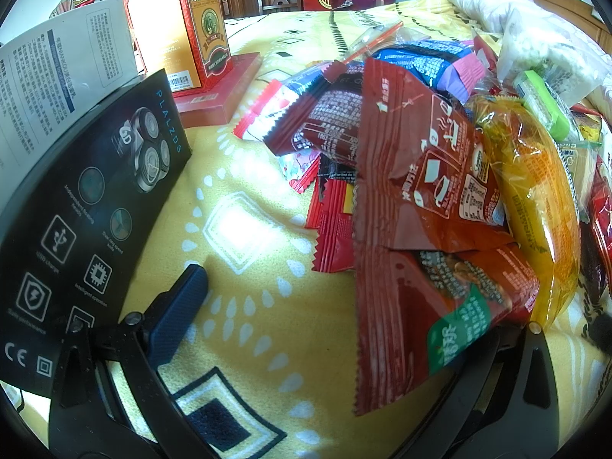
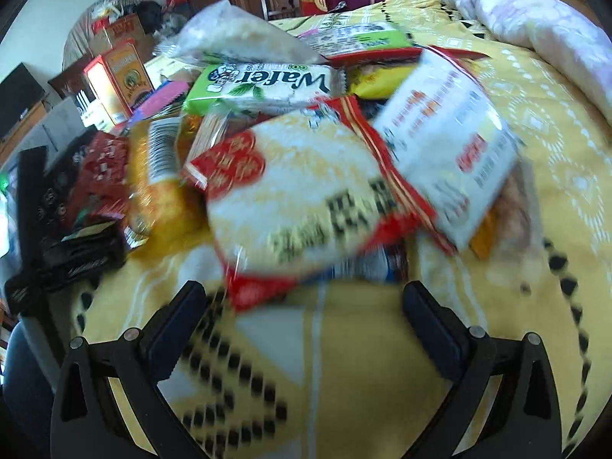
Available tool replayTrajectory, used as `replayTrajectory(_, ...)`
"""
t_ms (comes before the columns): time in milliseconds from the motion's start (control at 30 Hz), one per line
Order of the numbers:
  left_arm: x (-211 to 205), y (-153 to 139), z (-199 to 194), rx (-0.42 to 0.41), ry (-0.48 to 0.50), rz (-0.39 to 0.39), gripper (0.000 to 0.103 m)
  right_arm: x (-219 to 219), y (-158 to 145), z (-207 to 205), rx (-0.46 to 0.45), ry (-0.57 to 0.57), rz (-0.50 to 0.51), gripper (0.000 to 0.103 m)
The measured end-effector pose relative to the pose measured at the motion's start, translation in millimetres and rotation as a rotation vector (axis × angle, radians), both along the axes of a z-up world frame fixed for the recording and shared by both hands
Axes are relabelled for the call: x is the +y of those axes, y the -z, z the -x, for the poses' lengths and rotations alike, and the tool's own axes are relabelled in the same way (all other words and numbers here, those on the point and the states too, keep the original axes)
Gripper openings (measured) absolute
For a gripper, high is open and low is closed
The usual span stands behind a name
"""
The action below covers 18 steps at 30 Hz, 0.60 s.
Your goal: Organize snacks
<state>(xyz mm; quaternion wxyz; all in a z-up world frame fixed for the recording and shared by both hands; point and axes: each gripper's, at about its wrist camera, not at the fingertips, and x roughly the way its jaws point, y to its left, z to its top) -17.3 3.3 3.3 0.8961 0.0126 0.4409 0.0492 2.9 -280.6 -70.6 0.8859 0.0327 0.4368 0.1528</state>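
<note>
On the yellow patterned blanket (image 1: 244, 267) a heap of snack packets (image 1: 420, 176) spreads toward the right edge, a long dark red sachet (image 1: 394, 252) hanging over the left gripper's (image 1: 344, 329) right side, while a black shaver box (image 1: 88, 222) and a red carton (image 1: 191, 26) stand at the left.

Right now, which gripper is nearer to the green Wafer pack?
Right, I think. The right gripper faces the Wafer pack across one big red-edged bag. The left gripper sits low at the pile's opposite edge.
</note>
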Motion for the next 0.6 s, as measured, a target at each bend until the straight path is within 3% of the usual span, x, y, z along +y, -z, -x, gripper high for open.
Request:
replayTrajectory(133,0.2,-0.3,-0.1,0.000,0.000,0.000,0.103,-0.9,6.3,18.7,-0.053,-0.020,0.029,0.103)
replayTrajectory(600,-1.1,2.2,-3.6,0.021,-0.008,-0.009,0.103,-5.7,8.0,26.0,-0.070,0.015,0.004,0.103)
